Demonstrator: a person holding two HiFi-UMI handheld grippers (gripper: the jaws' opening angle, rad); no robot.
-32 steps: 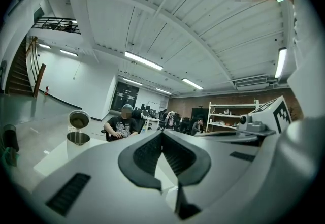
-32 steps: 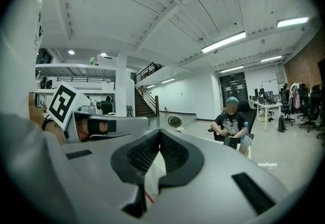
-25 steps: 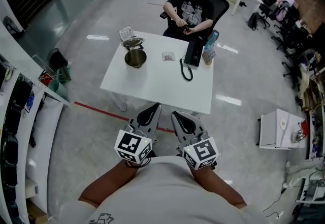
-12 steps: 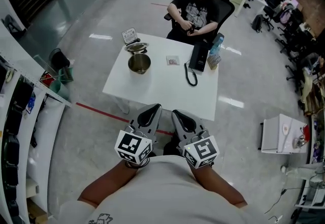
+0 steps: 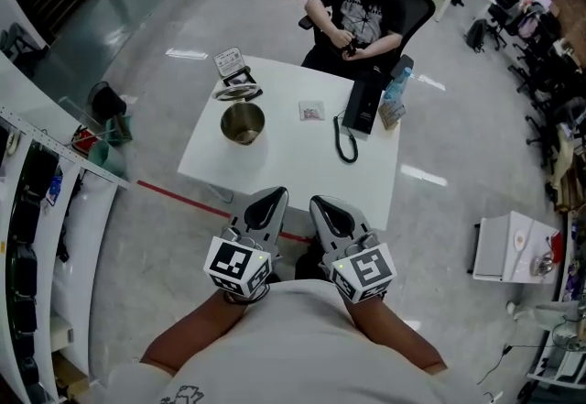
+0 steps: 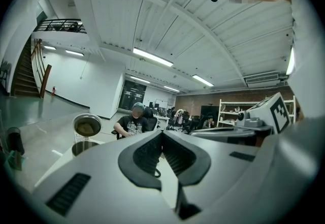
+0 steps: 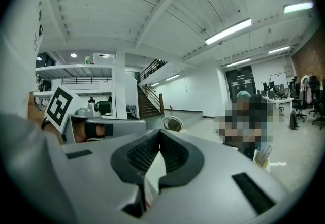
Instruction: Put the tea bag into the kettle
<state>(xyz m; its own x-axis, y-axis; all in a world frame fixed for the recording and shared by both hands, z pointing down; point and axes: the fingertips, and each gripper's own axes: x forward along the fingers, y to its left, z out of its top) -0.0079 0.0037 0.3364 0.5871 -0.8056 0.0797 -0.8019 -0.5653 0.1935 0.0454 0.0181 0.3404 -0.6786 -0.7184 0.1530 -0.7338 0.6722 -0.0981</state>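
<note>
Head view puts both tools short of the table [image 5: 284, 169]: left gripper [image 5: 273, 198] and right gripper [image 5: 323, 206] hang side by side at its 6 o'clock, each with jaws pressed together and nothing between them. The step in hand looks like the approach. To do it well, I would carry the right gripper over the near edge, spread its jaws before lowering, and pinch the tea bag [image 5: 311, 110] by one edge. The tea bag is a small, flat, pale square with reddish print, lying at 3 o'clock from the kettle [image 5: 243, 123], apart from it. The lid [image 5: 236, 92] is tipped back at 11 o'clock, so the mouth is open.
</note>
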